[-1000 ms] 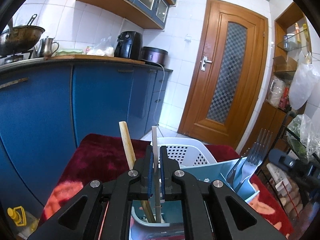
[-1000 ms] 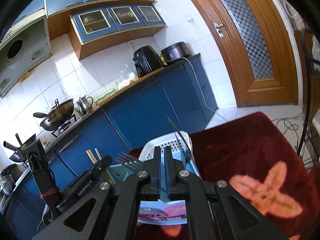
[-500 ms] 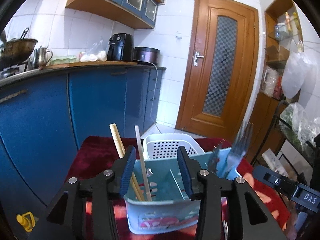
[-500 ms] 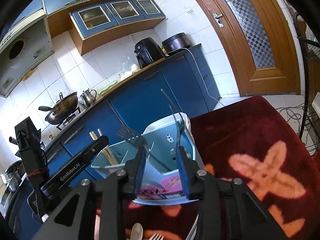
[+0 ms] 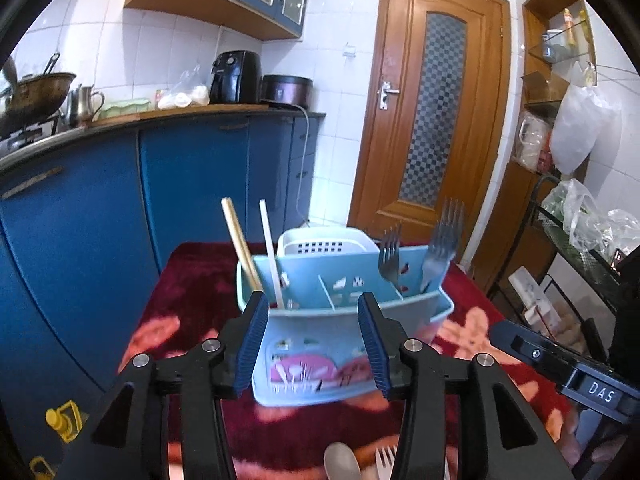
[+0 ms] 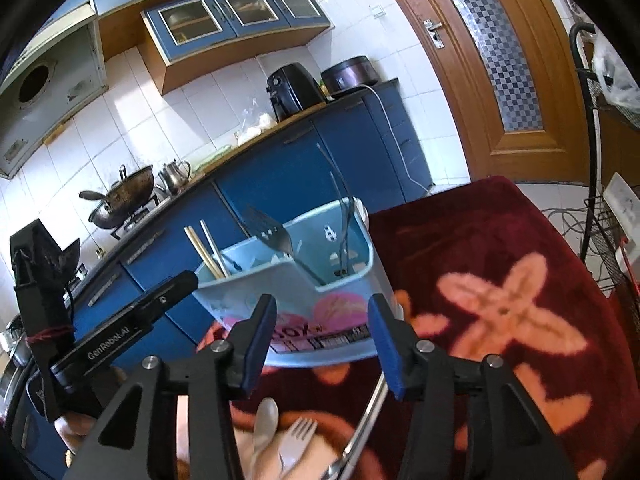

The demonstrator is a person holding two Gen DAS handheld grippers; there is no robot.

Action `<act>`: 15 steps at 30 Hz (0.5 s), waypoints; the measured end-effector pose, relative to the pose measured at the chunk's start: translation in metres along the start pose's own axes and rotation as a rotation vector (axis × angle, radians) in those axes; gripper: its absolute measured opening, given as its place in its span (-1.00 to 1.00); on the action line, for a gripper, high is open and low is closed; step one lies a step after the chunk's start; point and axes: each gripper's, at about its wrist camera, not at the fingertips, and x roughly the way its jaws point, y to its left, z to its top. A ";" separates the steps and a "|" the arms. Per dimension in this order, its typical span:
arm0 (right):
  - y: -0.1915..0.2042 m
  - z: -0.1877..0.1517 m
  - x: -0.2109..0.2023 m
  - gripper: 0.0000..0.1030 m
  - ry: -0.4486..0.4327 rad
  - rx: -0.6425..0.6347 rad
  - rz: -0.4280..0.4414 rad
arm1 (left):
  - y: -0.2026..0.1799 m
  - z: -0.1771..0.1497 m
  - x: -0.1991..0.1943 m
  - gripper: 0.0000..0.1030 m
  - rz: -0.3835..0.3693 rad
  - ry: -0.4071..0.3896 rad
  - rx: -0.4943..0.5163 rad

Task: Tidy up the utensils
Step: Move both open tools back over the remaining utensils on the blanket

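A light blue utensil caddy (image 5: 320,344) stands on the red flowered cloth (image 5: 188,320); it also shows in the right wrist view (image 6: 312,304). Two chopsticks (image 5: 256,252) stand in its left compartment. Two forks (image 5: 416,252) stand in its right compartment; one fork (image 6: 276,236) shows in the right wrist view. My left gripper (image 5: 312,344) is open and empty in front of the caddy. My right gripper (image 6: 320,344) is open and empty, near the caddy's right end. A spoon (image 6: 264,428), a fork (image 6: 296,440) and a metal handle (image 6: 360,428) lie on the cloth below.
A white perforated basket (image 5: 320,244) stands behind the caddy. Blue kitchen cabinets (image 5: 100,208) run along the left. A wooden door (image 5: 436,112) is at the back. A wire rack (image 5: 580,248) with bags stands on the right.
Both grippers opened, letting go of a chopstick and a fork into the caddy, and drew back and away from it.
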 end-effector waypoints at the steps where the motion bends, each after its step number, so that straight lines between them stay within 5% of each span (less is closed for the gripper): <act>1: -0.001 -0.003 -0.002 -0.01 0.005 0.000 -0.002 | 0.001 -0.002 -0.001 -0.07 0.001 0.008 -0.004; 15: -0.018 -0.030 -0.020 -0.01 0.059 -0.009 -0.021 | 0.003 -0.038 -0.010 -0.06 0.015 0.126 -0.037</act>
